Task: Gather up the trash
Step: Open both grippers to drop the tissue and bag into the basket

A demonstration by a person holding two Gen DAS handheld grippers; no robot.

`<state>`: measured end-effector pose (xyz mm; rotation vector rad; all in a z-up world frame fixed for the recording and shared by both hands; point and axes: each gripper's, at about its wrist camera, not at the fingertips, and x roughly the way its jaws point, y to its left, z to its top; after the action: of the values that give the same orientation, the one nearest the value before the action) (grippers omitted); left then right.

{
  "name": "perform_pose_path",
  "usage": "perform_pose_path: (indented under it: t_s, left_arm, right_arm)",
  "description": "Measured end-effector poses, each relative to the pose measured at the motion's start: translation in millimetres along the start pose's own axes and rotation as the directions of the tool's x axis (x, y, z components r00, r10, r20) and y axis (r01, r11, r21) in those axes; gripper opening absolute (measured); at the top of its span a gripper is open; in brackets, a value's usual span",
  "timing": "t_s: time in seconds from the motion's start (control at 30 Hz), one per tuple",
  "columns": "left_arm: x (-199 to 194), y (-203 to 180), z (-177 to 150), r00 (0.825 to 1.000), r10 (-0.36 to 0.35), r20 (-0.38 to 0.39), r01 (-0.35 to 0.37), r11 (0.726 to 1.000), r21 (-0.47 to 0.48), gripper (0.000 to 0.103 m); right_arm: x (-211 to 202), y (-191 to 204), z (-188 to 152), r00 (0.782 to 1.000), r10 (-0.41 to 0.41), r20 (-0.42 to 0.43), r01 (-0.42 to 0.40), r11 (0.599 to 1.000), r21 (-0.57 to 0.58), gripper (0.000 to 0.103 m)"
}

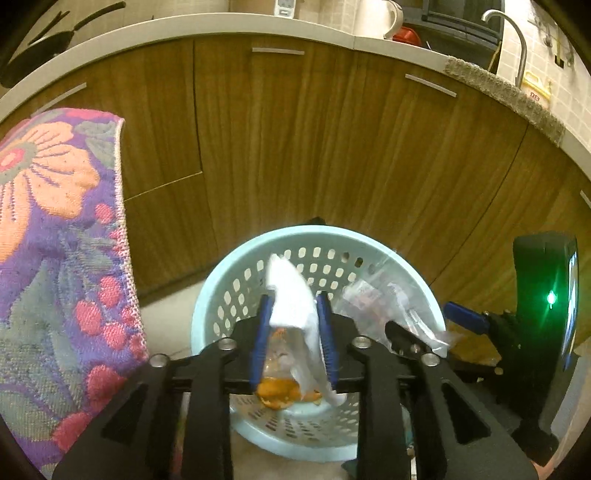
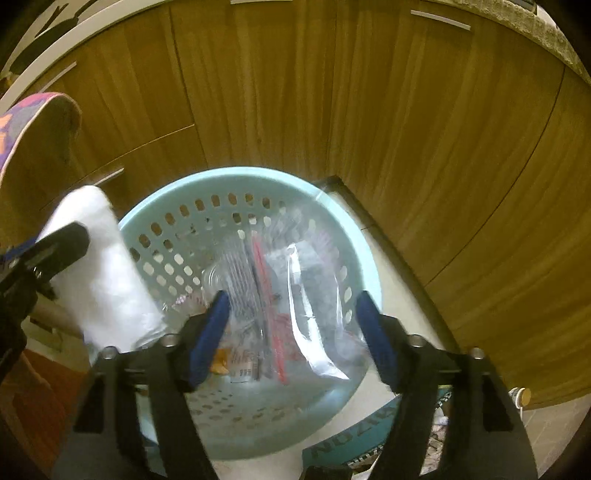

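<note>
A light-blue perforated basket (image 1: 236,266) (image 2: 166,184) stands on the floor by the cabinets. My left gripper (image 1: 294,296) hangs over it, jaws slightly apart, with a white tissue (image 1: 291,291) (image 2: 107,280) loose between the blue pads. Orange peel (image 1: 275,393) lies in the basket bottom below. My right gripper (image 2: 292,295) is open wide above the basket. A clear plastic bag (image 2: 314,295) (image 1: 399,306) with red-striped contents sits between its fingers, untouched by either pad, with its lower end in the basket.
A floral cloth (image 1: 55,221) hangs close on the left. Wooden cabinet doors (image 1: 295,147) rise behind the basket under a counter with a kettle (image 1: 376,18) and faucet (image 1: 517,40). A teal package (image 2: 351,443) lies on the floor near the basket.
</note>
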<state>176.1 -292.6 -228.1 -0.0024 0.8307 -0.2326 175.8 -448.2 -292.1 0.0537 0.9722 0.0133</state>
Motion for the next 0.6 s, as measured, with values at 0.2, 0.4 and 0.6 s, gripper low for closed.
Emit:
perform_pose_path:
  t_s: [0.2,0.4,0.6]
  left_arm:
    - [-15.6,-2.8,1.4,0.999,-0.030,0.022,0.030,0.999,-0.017,0.035]
    - [-38.4,-11.0,9.0,0.996,-0.056,0.063,0.057,0.998,-0.010,0.037]
    - [-65.5,-10.9,19.5,0.990,-0.086,0.114,0.089,0.996,-0.027,0.040]
  right_arm:
    - [-13.6,-9.7,-13.2,1.000,-0.011,0.018,0.011,0.999,0.035,0.069]
    - [-35.1,-9.2,-9.3,0.998,-0.020,0.059,0.018,0.999,0.038,0.069]
    - [-58.1,-3.6,0.0,0.995,-0.031,0.095,0.028,0.999,0.039,0.069]
